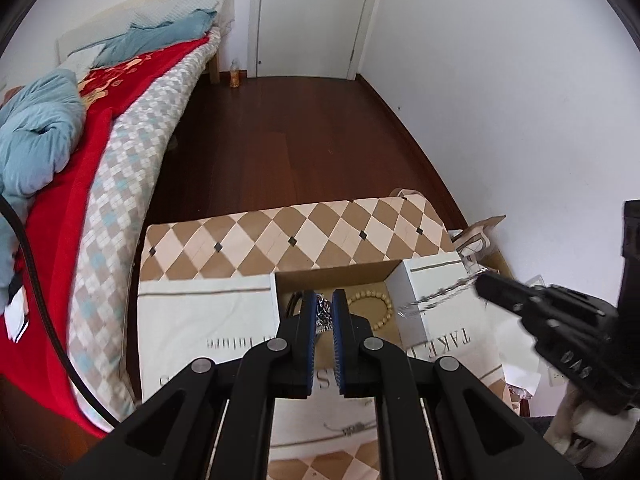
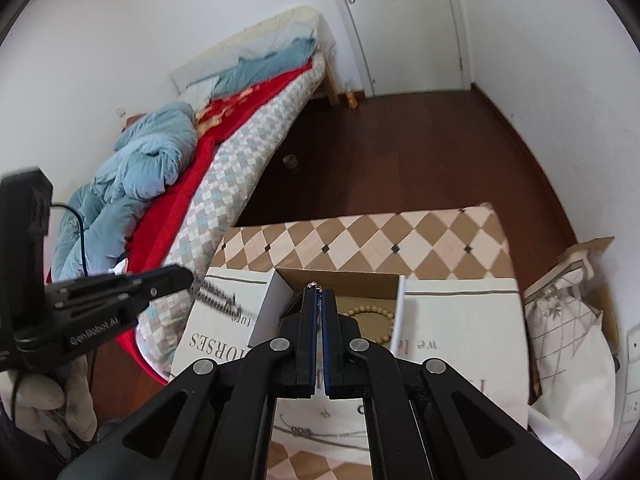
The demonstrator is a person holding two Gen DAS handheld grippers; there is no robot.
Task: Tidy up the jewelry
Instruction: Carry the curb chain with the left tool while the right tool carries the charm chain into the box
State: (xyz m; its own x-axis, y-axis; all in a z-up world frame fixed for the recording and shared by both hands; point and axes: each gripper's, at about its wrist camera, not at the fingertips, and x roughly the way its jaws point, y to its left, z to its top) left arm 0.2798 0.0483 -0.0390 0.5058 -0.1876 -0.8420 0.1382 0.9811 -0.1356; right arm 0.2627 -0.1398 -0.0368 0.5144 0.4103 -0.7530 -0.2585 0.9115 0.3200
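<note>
Chain (image 1: pixel 440 298) blurred, box (image 1: pixel 394 270) floor half hidden

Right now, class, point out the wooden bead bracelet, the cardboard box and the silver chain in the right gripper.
wooden bead bracelet (image 2: pixel 370 314): right wrist view, on its near beads.
cardboard box (image 2: pixel 352 278): right wrist view, on the far inner wall.
silver chain (image 1: pixel 440 294): left wrist view, on its blurred dangling links.

White walls (image 1: pixel 480 80); dark wood floor (image 1: pixel 300 140); bed (image 1: pixel 132 152)
</note>
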